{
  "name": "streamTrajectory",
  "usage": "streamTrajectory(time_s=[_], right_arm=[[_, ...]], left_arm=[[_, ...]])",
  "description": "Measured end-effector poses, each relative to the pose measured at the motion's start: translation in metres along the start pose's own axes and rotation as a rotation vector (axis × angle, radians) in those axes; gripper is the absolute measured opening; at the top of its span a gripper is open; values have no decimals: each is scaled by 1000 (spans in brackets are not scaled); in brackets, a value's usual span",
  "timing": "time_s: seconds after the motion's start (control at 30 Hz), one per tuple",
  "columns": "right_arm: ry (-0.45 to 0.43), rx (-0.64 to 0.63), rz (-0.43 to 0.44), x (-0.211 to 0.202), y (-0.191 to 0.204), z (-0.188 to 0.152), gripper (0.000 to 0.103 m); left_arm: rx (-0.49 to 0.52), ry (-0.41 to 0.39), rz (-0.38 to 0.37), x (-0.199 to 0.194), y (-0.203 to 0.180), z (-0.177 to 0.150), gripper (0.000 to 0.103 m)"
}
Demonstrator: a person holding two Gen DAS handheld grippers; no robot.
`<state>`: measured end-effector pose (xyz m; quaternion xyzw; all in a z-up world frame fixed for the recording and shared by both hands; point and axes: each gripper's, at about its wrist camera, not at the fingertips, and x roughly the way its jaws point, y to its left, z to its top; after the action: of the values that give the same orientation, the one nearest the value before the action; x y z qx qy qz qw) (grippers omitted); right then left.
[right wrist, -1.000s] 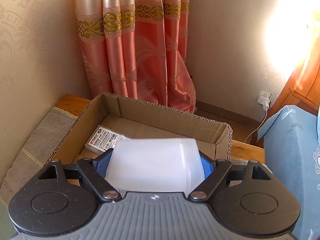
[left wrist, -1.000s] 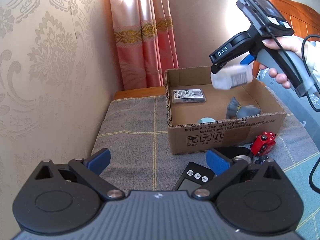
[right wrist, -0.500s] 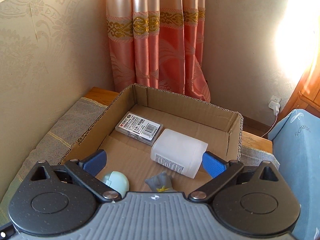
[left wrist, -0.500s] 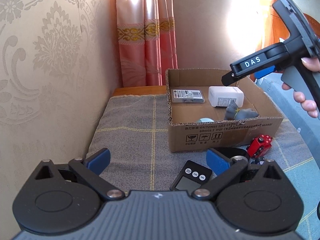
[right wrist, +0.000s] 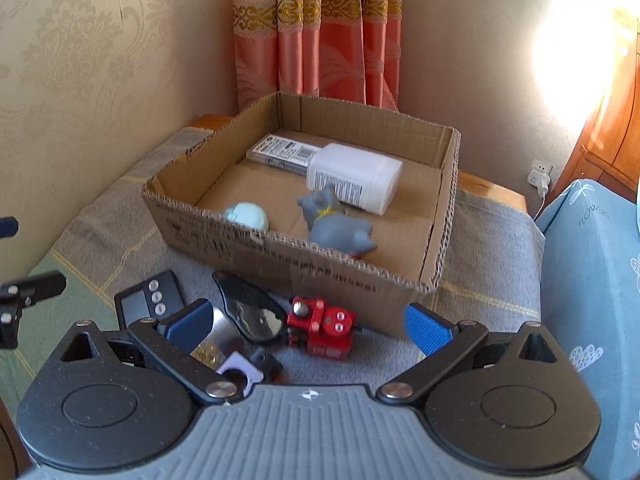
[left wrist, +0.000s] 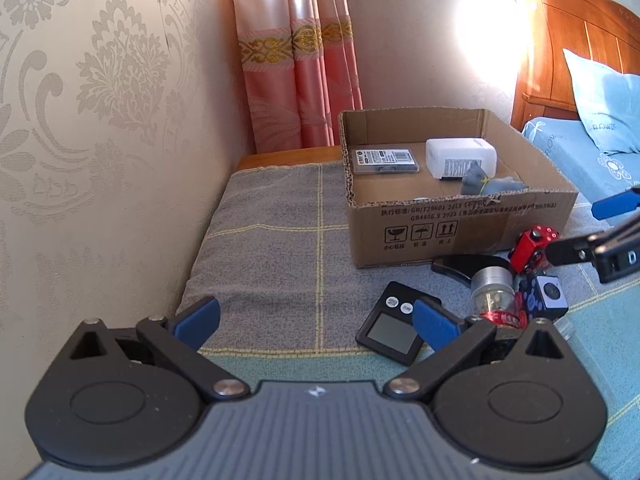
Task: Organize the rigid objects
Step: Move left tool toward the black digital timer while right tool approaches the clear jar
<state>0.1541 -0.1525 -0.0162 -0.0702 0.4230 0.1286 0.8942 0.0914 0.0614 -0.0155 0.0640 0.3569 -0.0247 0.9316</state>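
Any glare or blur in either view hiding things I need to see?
Left wrist view: sun glare washes out the wall beside the headboard; the box stays sharp. Right wrist view: glare blows out the upper right; the white bottle is slightly motion-blurred.

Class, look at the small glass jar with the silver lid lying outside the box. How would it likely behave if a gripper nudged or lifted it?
The glass jar appears to lie on its side on the cloth, so a nudge would probably roll it. Its smooth, rigid glass may slip between the pads, and it looks breakable if dropped.
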Motion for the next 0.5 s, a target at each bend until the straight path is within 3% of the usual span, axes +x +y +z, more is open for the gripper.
streamTrajectory(time_s=[0.27, 0.5], right_arm=[[85, 22, 139, -11, 24, -48, 103], [163, -73, 111, -7, 57, -81, 103]], left_arm=[[6, 40, -42, 9, -7, -12, 102], [29, 74, -64, 24, -11, -21, 102]])
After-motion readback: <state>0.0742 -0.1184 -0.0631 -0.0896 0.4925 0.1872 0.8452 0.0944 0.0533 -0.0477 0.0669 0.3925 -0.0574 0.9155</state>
